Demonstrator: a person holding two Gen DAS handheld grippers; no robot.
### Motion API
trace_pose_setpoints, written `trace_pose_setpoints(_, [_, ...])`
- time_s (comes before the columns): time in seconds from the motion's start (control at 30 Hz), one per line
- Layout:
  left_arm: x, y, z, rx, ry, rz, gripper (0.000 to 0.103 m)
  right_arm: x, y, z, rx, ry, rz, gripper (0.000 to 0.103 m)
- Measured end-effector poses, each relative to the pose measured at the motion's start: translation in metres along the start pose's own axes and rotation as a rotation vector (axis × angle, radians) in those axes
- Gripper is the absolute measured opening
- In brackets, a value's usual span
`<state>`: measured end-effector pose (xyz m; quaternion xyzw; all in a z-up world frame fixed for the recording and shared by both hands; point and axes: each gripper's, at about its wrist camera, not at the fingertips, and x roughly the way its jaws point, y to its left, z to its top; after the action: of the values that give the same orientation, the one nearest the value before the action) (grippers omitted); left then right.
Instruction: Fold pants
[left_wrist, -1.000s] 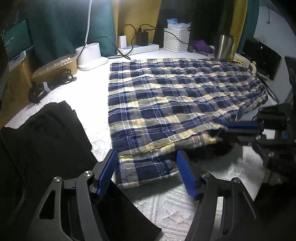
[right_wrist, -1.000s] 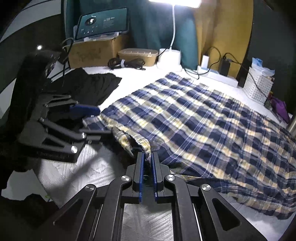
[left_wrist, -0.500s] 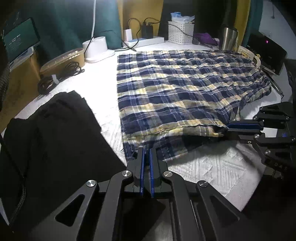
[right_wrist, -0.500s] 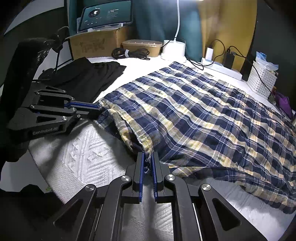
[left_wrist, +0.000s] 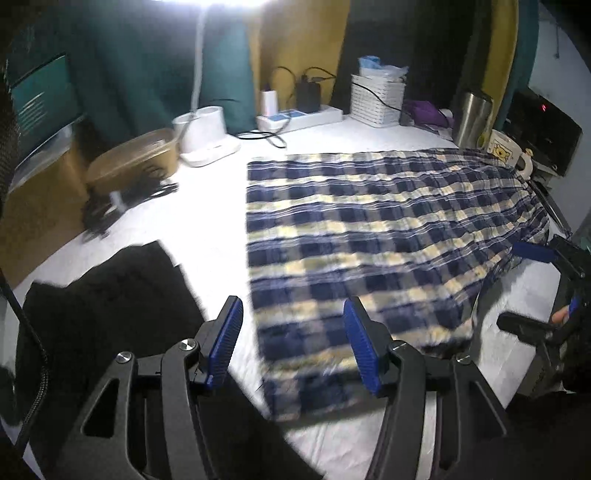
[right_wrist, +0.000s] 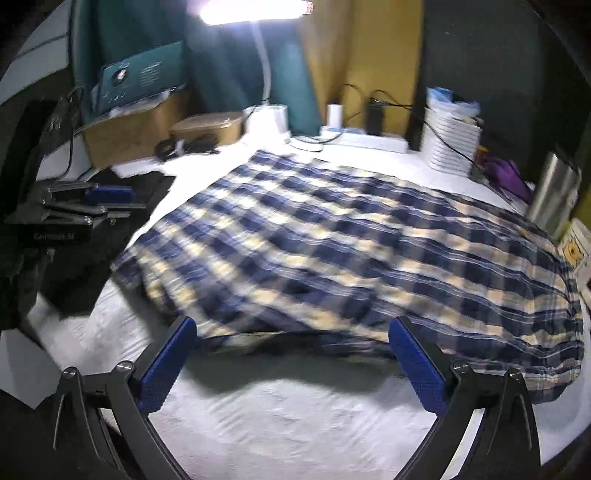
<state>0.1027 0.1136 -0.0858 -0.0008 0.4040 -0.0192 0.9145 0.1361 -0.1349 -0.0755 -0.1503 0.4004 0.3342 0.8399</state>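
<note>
The blue, navy and cream plaid pants (left_wrist: 369, 229) lie folded lengthwise on the white table cover (left_wrist: 207, 221); they also show in the right wrist view (right_wrist: 351, 251). My left gripper (left_wrist: 293, 343) is open and empty, just above the pants' near left corner. My right gripper (right_wrist: 291, 365) is open and empty, at the pants' near long edge. The right gripper shows at the right edge of the left wrist view (left_wrist: 546, 266). The left gripper shows at the left of the right wrist view (right_wrist: 92, 203).
A black garment (left_wrist: 103, 306) lies left of the pants. At the back stand a lamp base (left_wrist: 203, 133), a power strip (left_wrist: 299, 118), a white basket (left_wrist: 376, 99), a steel tumbler (left_wrist: 472, 118) and a mug (left_wrist: 506, 151). A brown container (left_wrist: 136, 158) and black cables (left_wrist: 129, 199) sit at the back left.
Both grippers were shut on the pants' near edge half a second ago. Both have opened and let go, and the cloth has dropped flat. Both have drawn back a little.
</note>
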Motion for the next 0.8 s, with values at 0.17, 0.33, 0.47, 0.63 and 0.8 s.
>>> trace_pose_setpoints(0.17, [0.018,-0.018,0.022,0.044,0.008,-0.022,0.057,0.007,-0.046,0.003,0.068,0.007,-0.090,0.103])
trace_pose_setpoints(0.33, [0.036,-0.029,0.040,0.075,0.018,-0.030,0.057,0.015,-0.090,0.011,0.134,-0.011,-0.165,0.103])
trace_pose_setpoints(0.47, [0.054,-0.031,0.057,0.093,0.022,-0.025,0.057,0.024,-0.120,0.024,0.154,-0.017,-0.193,0.100])
trace_pose_setpoints(0.63, [0.080,-0.027,0.081,0.089,0.027,-0.036,0.056,0.037,-0.149,0.048,0.167,-0.034,-0.184,0.096])
trace_pose_setpoints(0.8, [0.110,-0.028,0.102,0.094,0.052,-0.070,0.056,0.060,-0.162,0.058,0.198,0.006,-0.166,0.089])
